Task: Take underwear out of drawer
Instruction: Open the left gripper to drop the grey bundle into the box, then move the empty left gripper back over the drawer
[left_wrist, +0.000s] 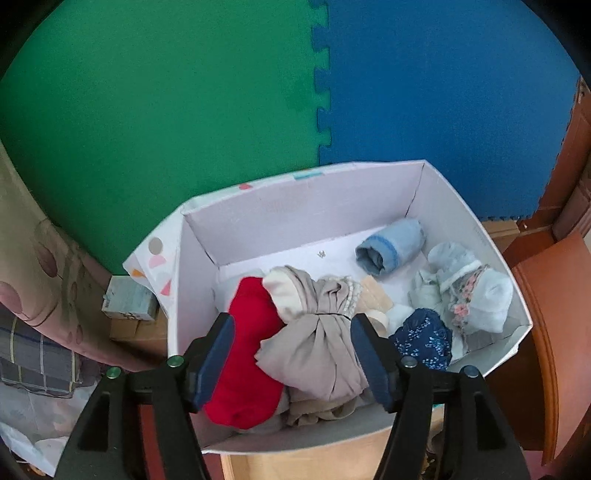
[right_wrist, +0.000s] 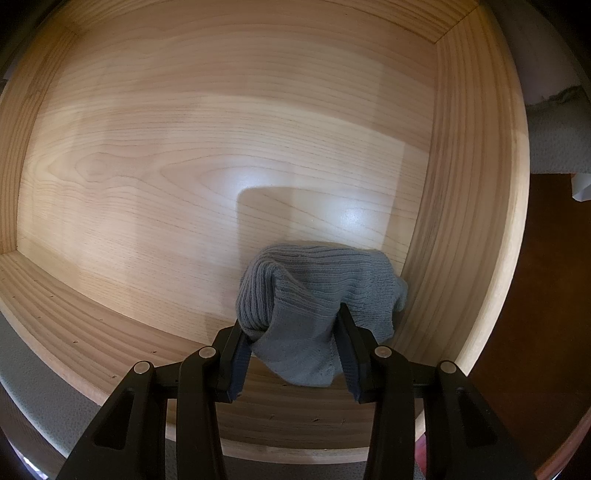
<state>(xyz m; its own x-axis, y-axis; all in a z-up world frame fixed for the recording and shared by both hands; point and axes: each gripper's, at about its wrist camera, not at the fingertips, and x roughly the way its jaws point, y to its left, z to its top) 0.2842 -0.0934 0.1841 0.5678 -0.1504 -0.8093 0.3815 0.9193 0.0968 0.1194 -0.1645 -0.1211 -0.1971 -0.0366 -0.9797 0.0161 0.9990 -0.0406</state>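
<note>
Right gripper (right_wrist: 293, 345): jaws clamped on a grey ribbed garment (right_wrist: 317, 291), its fabric pinched between the blue pads. The piece sits in the near right corner of the drawer (right_wrist: 184, 155), against the right wall; pale wood, grain running crosswise, floor otherwise bare. A shadow falls on the boards beyond the garment. Dark brown surface to the right of the drawer wall.

Left gripper (left_wrist: 291, 354): jaws apart, pads clear of the cloth. Between them lies a beige bundle (left_wrist: 317, 347); a red piece (left_wrist: 247, 354) lies under the left pad.

White cardboard box (left_wrist: 199, 266): holds both pieces, plus a light blue roll (left_wrist: 391, 247), a navy piece with small pale print (left_wrist: 424, 339) and white items with floral trim (left_wrist: 469, 291). Outer flap printed with coloured shapes. A small mark on the box floor is unreadable.

Surroundings, left wrist view: foam puzzle mats, green (left_wrist: 147, 103) and blue (left_wrist: 443, 92), interlocked; reddish wooden furniture at right; patterned cloth and a small carton at left, printing illegible.
</note>
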